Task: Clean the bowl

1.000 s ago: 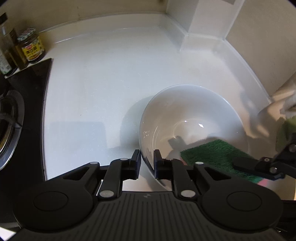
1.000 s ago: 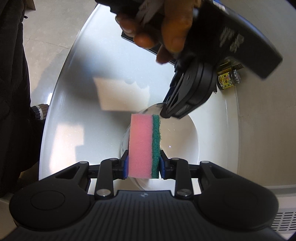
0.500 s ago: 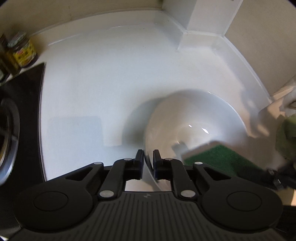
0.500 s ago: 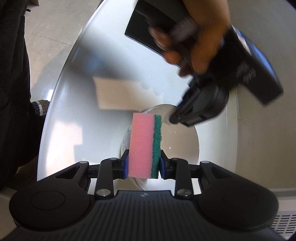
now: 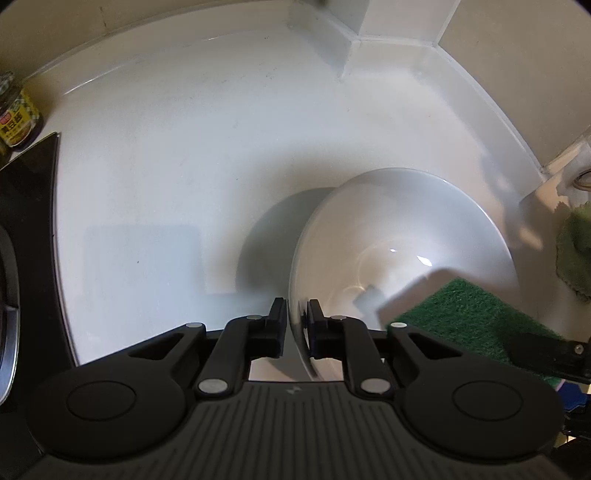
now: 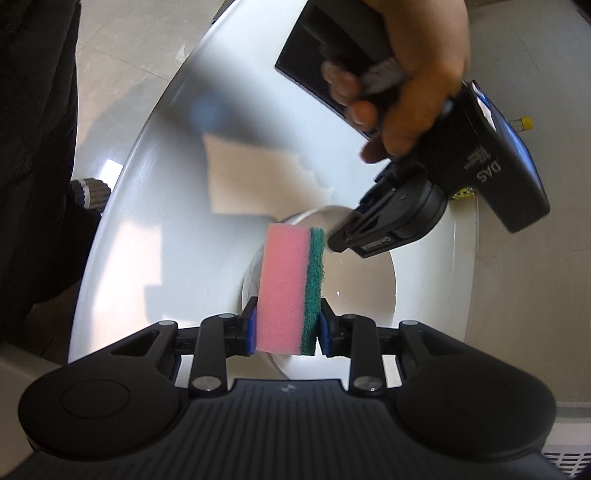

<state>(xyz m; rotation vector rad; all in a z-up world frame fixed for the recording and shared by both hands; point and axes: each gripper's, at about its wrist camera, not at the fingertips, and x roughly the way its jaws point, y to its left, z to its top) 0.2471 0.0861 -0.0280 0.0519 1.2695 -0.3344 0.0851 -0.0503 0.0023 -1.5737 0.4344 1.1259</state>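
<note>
A white bowl [image 5: 399, 236] is tilted above the white counter. My left gripper [image 5: 297, 317] is shut on the bowl's near rim, one finger outside and one inside. My right gripper [image 6: 286, 326] is shut on a pink sponge with a green scouring side [image 6: 288, 288]. The green side [image 5: 469, 317] rests inside the bowl at its lower right. In the right wrist view the bowl [image 6: 362, 291] lies behind the sponge, with the left gripper [image 6: 341, 236] and the hand holding it on its far rim.
A jar with a yellow label [image 5: 16, 118] stands at the far left beside a black cooktop [image 5: 26, 236]. A green cloth [image 5: 576, 254] lies at the right. Walls and a corner post [image 5: 369, 33] border the white counter [image 5: 184, 166].
The left gripper has lifted and tilted the bowl, shifting it right in its view. The sponge stays gripped inside the bowl; the hand and left gripper moved right and up in the right view.
</note>
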